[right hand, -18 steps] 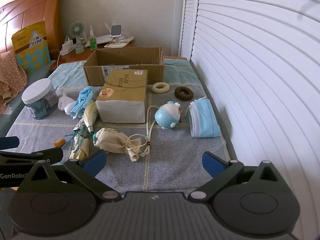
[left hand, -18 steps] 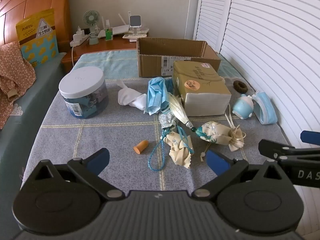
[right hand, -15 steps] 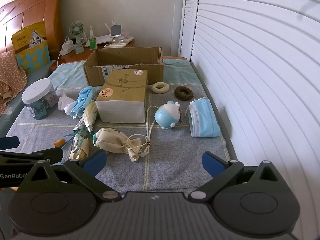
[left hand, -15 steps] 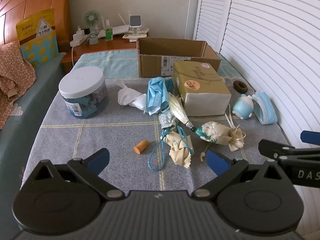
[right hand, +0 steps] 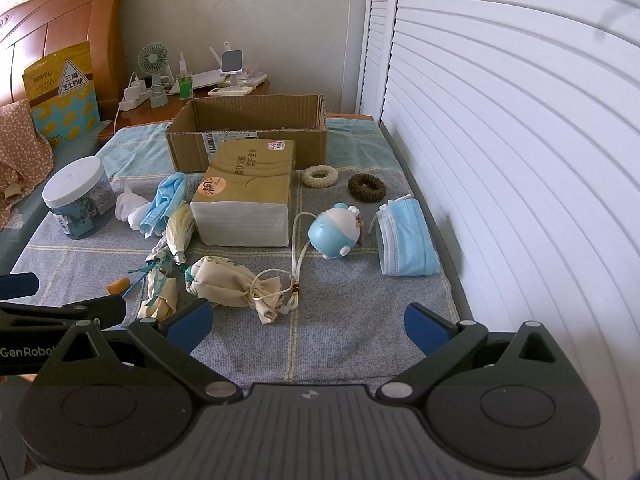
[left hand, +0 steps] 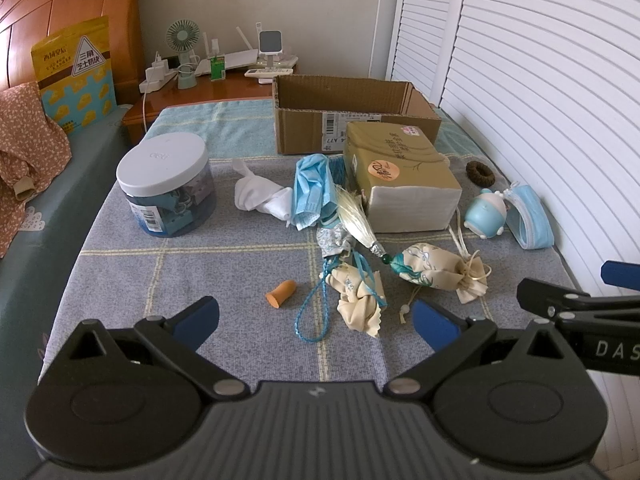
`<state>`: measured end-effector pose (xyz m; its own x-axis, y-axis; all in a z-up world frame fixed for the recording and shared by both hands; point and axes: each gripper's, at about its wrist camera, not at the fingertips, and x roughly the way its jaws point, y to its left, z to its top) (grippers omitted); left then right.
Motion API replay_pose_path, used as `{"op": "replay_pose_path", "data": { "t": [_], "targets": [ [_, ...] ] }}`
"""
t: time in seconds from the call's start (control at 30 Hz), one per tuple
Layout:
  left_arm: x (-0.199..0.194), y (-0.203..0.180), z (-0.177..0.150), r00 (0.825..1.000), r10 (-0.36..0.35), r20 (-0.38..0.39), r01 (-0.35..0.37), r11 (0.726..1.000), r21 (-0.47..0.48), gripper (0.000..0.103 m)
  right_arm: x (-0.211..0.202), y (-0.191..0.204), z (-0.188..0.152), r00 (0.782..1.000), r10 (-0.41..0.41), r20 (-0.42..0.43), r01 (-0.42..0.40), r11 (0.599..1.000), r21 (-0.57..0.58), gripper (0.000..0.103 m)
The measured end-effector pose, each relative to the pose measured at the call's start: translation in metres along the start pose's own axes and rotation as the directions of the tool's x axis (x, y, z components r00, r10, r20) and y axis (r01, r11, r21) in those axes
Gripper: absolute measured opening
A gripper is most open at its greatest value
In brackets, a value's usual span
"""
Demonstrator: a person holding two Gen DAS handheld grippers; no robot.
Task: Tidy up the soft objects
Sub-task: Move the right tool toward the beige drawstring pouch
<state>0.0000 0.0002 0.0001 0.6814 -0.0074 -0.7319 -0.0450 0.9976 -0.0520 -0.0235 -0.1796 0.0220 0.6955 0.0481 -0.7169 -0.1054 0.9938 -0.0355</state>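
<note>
Soft items lie on a grey-blue checked mat (left hand: 224, 268). A cream drawstring pouch (left hand: 436, 270) and a smaller crumpled pouch (left hand: 358, 294) lie just ahead of my left gripper (left hand: 316, 322), which is open and empty. A blue face mask (left hand: 312, 190) and white cloth (left hand: 260, 198) lie further back. My right gripper (right hand: 306, 324) is open and empty, near the cream pouch (right hand: 230, 284). A blue plush toy (right hand: 334, 230), a folded mask (right hand: 404, 236) and two hair ties (right hand: 320, 176) (right hand: 366, 188) lie beyond. An open cardboard box (right hand: 248, 132) stands at the back.
A tissue pack (right hand: 248, 196) sits in front of the box. A white-lidded jar (left hand: 166, 186) stands at the left. An orange earplug (left hand: 280, 292) lies on the mat. White shutters (right hand: 500, 140) run along the right edge. A bedside table (left hand: 216, 80) holds a fan and gadgets.
</note>
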Motion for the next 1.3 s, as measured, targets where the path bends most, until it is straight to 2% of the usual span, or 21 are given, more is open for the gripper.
{"op": "replay_pose_path", "data": {
  "t": [0.47, 0.63, 0.83, 1.3],
  "targets": [
    [0.004, -0.002, 0.003, 1.0, -0.009, 0.013, 0.009, 1.0, 0.016, 0.102, 0.001, 0.0, 0.003, 1.0, 0.006, 0.009, -0.006, 1.0, -0.018, 0.103],
    [0.005, 0.001, 0.003, 0.998, -0.048, 0.033, 0.047, 0.998, 0.039, 0.102, 0.001, 0.0, 0.004, 0.999, 0.032, 0.035, -0.031, 0.999, -0.039, 0.103],
    [0.017, 0.008, 0.001, 0.994, -0.104, 0.02, 0.102, 0.992, 0.073, 0.102, 0.006, 0.002, 0.006, 0.994, 0.082, 0.067, -0.077, 0.994, -0.072, 0.103],
    [0.05, 0.024, -0.006, 0.996, -0.085, -0.017, 0.087, 0.987, 0.132, 0.102, 0.037, -0.001, -0.002, 0.992, 0.126, 0.016, -0.124, 0.986, -0.114, 0.103]
  ]
}}
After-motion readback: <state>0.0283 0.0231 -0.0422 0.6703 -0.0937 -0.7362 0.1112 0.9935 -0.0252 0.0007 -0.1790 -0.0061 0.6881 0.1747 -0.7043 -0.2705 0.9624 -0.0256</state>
